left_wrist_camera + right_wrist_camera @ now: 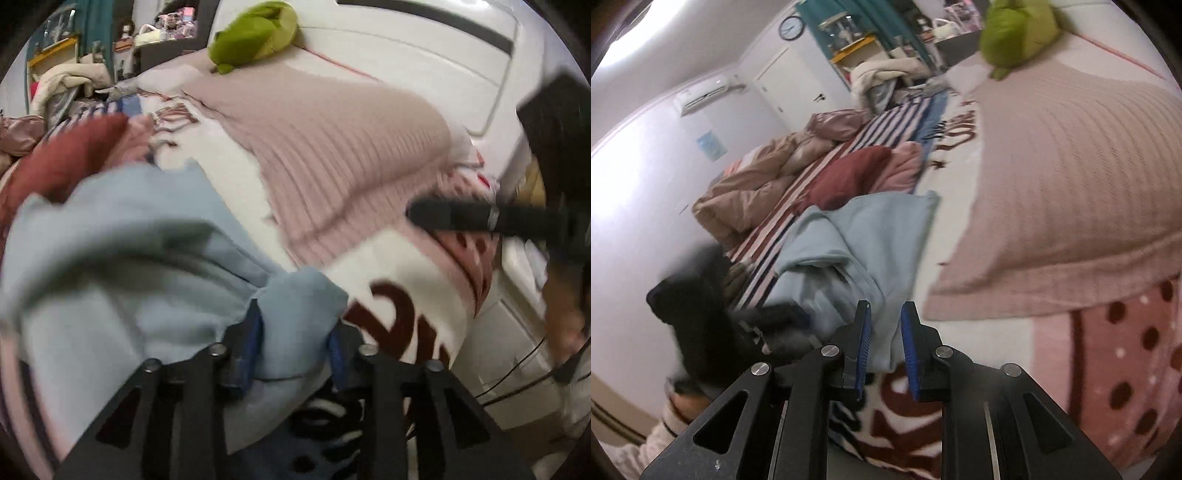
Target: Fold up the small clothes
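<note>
A light blue garment [122, 251] lies bunched on the bed. My left gripper [295, 332] is shut on a fold of it; the cloth fills the gap between the blue pads [253, 343]. In the right wrist view the same garment [871, 240] lies ahead, and my right gripper [885, 332] is open and empty just above its near edge. The left gripper shows there as a dark blur [701, 314]. The right gripper shows in the left wrist view as a black bar [480, 218].
A pink ribbed blanket [332, 147] covers the bed's middle, with a green plush [255, 33] at its far end. Dark red and pink folded clothes [857, 173] lie beyond the blue garment on a striped sheet [798, 221]. A beige duvet [750, 192] lies by the wall.
</note>
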`<state>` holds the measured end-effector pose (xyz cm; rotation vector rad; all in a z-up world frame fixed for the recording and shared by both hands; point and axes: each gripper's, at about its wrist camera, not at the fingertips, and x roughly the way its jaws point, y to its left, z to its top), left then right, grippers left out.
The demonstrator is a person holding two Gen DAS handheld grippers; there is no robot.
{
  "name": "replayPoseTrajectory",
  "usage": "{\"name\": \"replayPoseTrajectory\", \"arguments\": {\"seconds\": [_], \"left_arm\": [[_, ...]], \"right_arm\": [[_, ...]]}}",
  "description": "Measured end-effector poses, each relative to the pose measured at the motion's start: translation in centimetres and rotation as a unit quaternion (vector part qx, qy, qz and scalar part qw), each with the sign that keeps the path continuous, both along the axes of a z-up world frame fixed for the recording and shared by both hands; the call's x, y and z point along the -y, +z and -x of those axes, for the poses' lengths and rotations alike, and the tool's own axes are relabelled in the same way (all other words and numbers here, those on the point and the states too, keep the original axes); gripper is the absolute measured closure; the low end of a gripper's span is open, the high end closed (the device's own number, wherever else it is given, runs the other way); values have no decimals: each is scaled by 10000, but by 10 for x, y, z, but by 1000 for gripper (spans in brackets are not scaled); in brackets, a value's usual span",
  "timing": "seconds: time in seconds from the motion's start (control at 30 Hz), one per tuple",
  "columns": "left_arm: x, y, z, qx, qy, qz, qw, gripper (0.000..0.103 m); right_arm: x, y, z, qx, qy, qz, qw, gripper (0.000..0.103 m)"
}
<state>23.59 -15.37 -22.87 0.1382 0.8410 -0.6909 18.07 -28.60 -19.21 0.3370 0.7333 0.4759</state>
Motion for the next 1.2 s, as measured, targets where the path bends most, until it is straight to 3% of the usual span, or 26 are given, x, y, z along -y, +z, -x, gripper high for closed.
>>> {"name": "replayPoseTrajectory", "arguments": {"seconds": [0.03, 0.17, 0.27, 0.43, 0.53, 0.6, 0.63, 0.67, 0.77, 0.87, 0.93, 1.0, 1.03, 1.07, 1.13, 1.2], "left_arm": [[-2, 1, 4, 82, 20, 58, 9999, 71], [-22, 21, 14, -144, -28, 532, 9985, 51], [-38, 38, 37, -58, -26, 774, 9970, 48], [-95, 58, 56, 199, 616, 1081, 9920, 44], [-134, 59, 58, 308, 1251, 902, 9875, 40], [-156, 56, 56, 295, 1612, 841, 9829, 40], [-168, 54, 55, 269, 1784, 873, 9797, 40], [-179, 53, 54, 249, 1911, 940, 9767, 40], [-208, 46, 54, 248, 2140, 1181, 9694, 39], [-223, 38, 53, 236, 2287, 1290, 9646, 39], [-231, 32, 52, 196, 2343, 1371, 9622, 38], [-236, 28, 52, 160, 2374, 1424, 9608, 38], [-238, 26, 50, 128, 2394, 1446, 9600, 38], [-238, 24, 50, 100, 2401, 1462, 9596, 38], [-239, 22, 49, 52, 2382, 1501, 9595, 38], [-234, 22, 48, 12, 2288, 1547, 9611, 38]], "right_arm": [[4, -2, 0, -43, -31, -9, 10000, 90], [3, -4, -3, -72, 26, 75, 9999, 90], [-9, 5, -8, 56, 198, 117, 9997, 90], [-64, 19, -20, 239, 945, 249, 9949, 90], [-93, 13, -25, 140, 1201, 511, 9913, 90], [-114, 14, -34, 237, 1267, 922, 9874, 76], [-127, 17, -39, 352, 1234, 1223, 9842, 53], [-141, 21, -45, 530, 1160, 1580, 9792, 37], [-181, 25, -59, 788, 1265, 2303, 9616, 36], [-229, 12, -80, 866, 1552, 3186, 9311, 34], [-254, -3, -95, 850, 1697, 3729, 9082, 34], [-264, -8, -105, 941, 1599, 3966, 8990, 38], [-261, -5, -112, 970, 1467, 3915, 9032, 43], [-253, 1, -118, 954, 1301, 3771, 9120, 57], [-226, 11, -134, 838, 779, 3453, 9315, 75], [-190, 12, -153, 574, 117, 3324, 9413, 89]]}}
